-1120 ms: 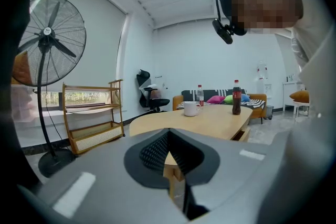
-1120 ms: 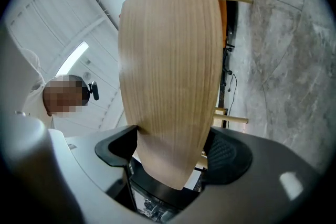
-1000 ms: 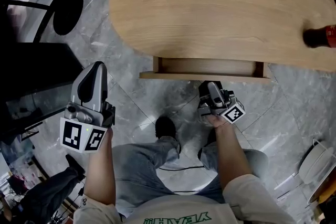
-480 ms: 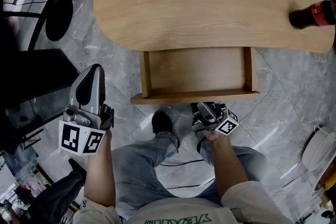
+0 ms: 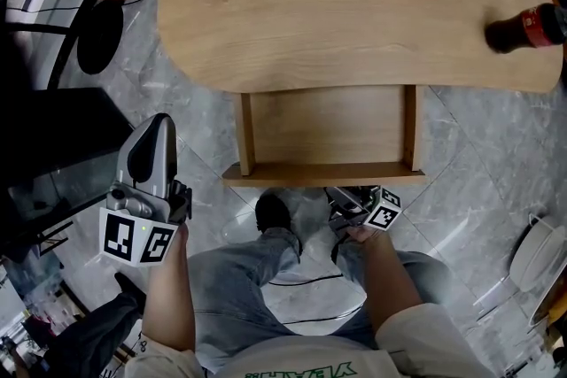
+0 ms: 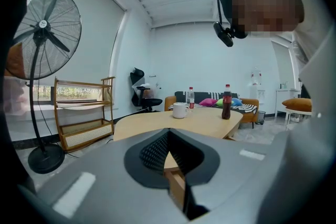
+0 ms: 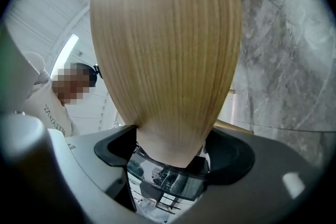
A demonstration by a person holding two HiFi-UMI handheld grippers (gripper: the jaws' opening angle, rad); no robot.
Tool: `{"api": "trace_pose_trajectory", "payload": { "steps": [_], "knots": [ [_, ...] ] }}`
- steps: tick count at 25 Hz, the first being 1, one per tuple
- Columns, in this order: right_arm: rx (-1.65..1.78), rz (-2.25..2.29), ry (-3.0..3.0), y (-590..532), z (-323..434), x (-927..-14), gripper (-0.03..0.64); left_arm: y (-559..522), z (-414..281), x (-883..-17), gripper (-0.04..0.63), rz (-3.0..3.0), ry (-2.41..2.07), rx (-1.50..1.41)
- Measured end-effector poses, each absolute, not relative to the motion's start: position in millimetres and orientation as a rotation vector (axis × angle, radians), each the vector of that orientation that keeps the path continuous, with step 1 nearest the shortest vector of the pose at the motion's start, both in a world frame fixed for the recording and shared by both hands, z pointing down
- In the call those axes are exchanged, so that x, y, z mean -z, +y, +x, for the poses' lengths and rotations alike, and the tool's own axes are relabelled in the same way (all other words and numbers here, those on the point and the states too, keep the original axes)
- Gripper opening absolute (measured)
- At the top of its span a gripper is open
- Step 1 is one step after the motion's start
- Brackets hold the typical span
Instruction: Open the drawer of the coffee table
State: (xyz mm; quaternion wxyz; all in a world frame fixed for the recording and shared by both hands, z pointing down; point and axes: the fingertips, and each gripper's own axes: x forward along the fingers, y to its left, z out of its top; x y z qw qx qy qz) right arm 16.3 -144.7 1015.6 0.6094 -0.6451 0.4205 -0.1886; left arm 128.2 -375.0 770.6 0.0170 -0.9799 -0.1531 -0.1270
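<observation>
The drawer (image 5: 328,124) stands pulled well out from under the counter (image 5: 337,4), its bare inside showing, so the opening looks all but done; the right hand-held gripper (image 5: 354,197) is clamped on the drawer's front board; the left hand-held gripper (image 5: 159,130), jaws together and empty, hangs off to the side; only letting go seems left
</observation>
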Motion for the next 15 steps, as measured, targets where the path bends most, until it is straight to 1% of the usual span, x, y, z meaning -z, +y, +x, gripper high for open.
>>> {"api": "trace_pose_trajectory", "payload": {
  "steps": [2, 4, 9, 12, 15],
  "knots": [
    [0.492, -1.503, 0.932, -142, 11, -1029, 0.405, -374, 130, -770, -0.002, -3.049, -0.479, 0.394],
    [0.514, -1.504, 0.9, -139, 8, -1035, 0.368, -373, 130, -769, -0.002, -3.05, -0.484, 0.397],
    [0.583, -1.545, 0.89, -136, 4, -1036, 0.365, -372, 130, -760, -0.002, -3.055, -0.487, 0.409],
    [0.663, -1.564, 0.873, -131, -10, -1031, 0.365, -371, 129, -744, -0.002, -3.061, -0.492, 0.417],
    [0.741, -1.592, 0.903, -127, -29, -1002, 0.365, -370, 129, -720, -0.002, -3.073, -0.494, 0.42]
  ]
}}
